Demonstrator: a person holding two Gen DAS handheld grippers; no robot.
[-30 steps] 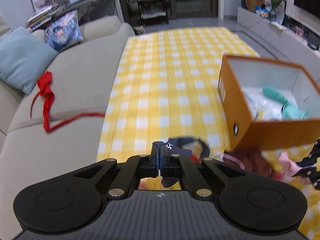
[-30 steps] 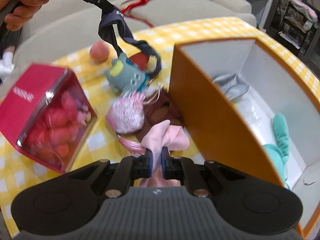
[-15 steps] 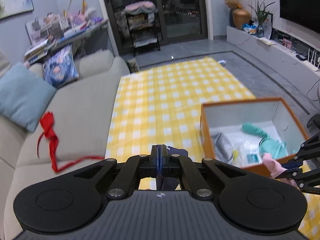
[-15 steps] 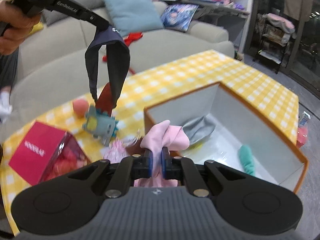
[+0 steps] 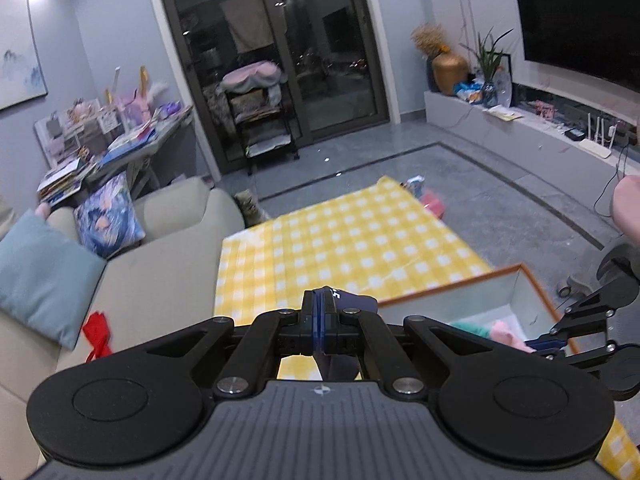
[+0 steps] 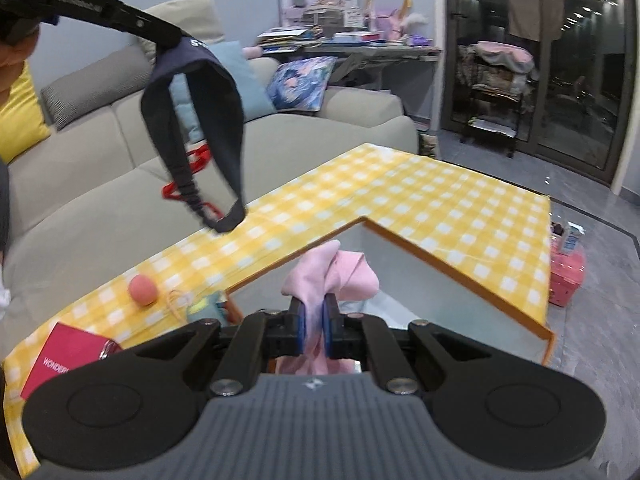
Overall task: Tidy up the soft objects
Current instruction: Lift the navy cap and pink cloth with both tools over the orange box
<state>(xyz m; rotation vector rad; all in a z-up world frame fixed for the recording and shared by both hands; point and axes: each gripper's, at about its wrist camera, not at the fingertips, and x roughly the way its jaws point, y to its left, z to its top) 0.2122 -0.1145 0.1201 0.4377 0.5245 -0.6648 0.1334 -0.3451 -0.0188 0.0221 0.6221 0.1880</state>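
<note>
Lifting higher than before, your left gripper [image 5: 320, 322] clenched the dark navy headband [image 6: 196, 120] hanging above the table, while your right gripper [image 6: 313, 330] pinched the crumpled pink cloth [image 6: 332, 272] over the orange box [image 6: 460, 264].

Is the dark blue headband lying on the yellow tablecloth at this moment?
No, the dark blue headband hangs in the air, pinched by the left gripper above the yellow tablecloth.

A beige sofa [image 5: 152, 280] with a light-blue cushion [image 5: 40, 276] flanks the yellow checked table [image 5: 344, 248], beyond it a black shelf cart [image 5: 262, 120] and gold vase [image 5: 449, 74].
</note>
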